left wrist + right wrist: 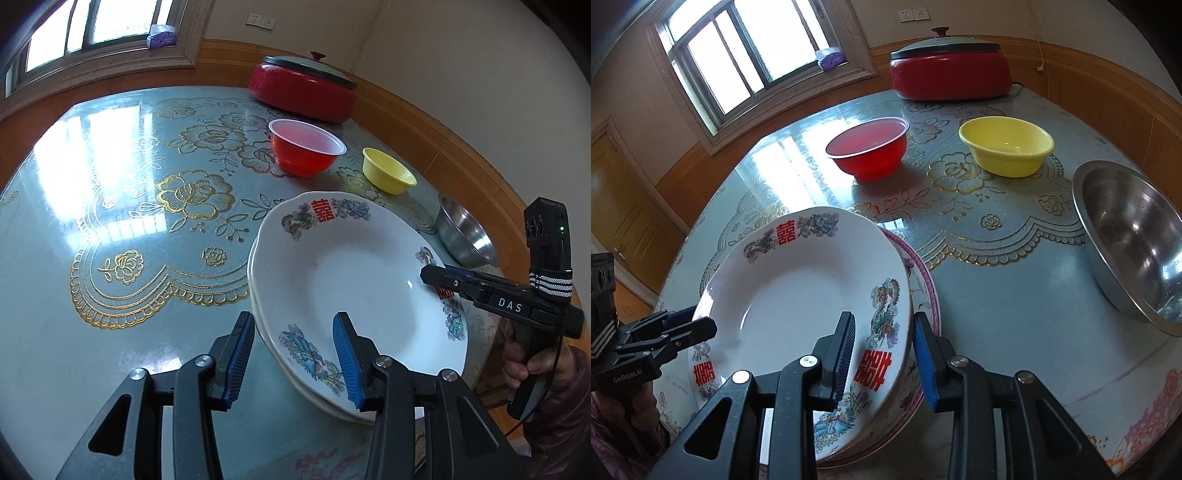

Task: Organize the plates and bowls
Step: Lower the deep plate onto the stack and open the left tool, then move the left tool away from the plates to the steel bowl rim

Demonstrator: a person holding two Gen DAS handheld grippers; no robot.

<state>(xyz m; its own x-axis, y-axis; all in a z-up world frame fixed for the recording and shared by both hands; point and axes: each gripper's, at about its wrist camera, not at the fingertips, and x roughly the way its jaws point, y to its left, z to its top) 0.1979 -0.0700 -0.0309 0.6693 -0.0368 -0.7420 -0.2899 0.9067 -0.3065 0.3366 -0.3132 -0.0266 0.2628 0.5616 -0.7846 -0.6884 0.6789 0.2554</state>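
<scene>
A white plate with red characters and flower prints lies on top of other plates; a pink-rimmed plate shows beneath it. My left gripper is open, its jaws straddling the near rim of the stack. My right gripper is open, its jaws straddling the opposite rim; it also shows in the left wrist view. The left gripper shows in the right wrist view. A red bowl, a yellow bowl and a steel bowl stand apart on the table.
A red electric pot with a grey lid stands at the table's far edge by the wall. The round table has a glossy floral cloth. A window and a door are behind.
</scene>
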